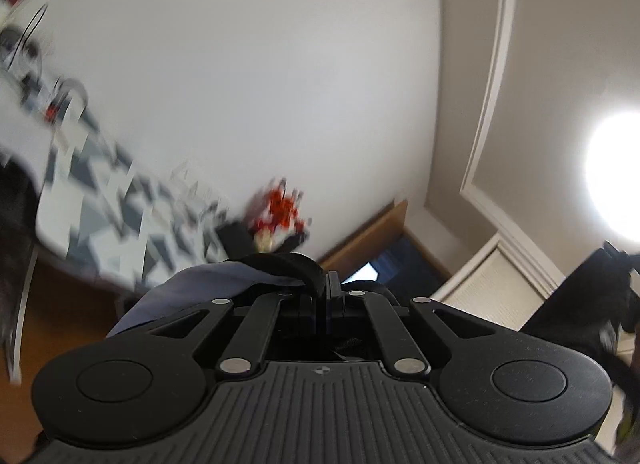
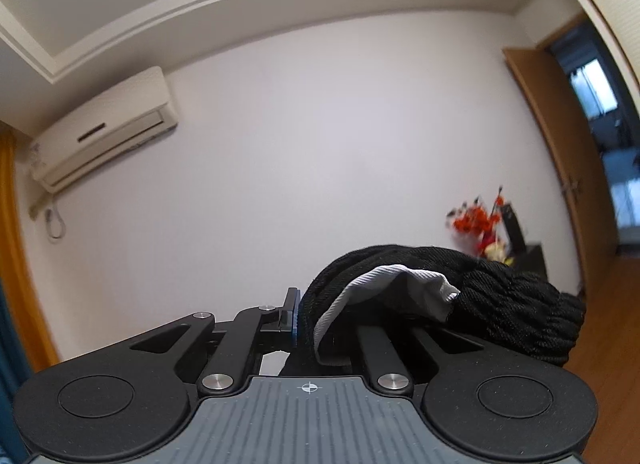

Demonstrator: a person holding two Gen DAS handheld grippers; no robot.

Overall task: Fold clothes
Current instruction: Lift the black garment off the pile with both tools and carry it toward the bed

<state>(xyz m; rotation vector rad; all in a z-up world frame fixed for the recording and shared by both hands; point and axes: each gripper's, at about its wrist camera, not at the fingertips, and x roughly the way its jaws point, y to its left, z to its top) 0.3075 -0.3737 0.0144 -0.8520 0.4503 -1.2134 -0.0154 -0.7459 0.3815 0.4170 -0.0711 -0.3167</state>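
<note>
Garment up in the air btwn both grippers, cameras tipped at wall and ceiling: left gripper [image 1: 322, 288] has its jaws pressed together on a black band of cloth [image 1: 294, 264] w/ a blue-grey fabric [image 1: 192, 288] bunched just beside it, and right gripper [image 2: 298, 314] pinches a thick black knit [image 2: 500, 300] w/ a white ribbed layer [image 2: 380, 292] draped over its right finger. Best move, I'd judge, is keeping both pinches firm and level, spreading hands apart so the cloth hangs flat w/o twist before laying it down. Left view is blurry, so slow the swing; the table isn't in view on the right, and the bulky knit could slip if grip loosens.
</note>
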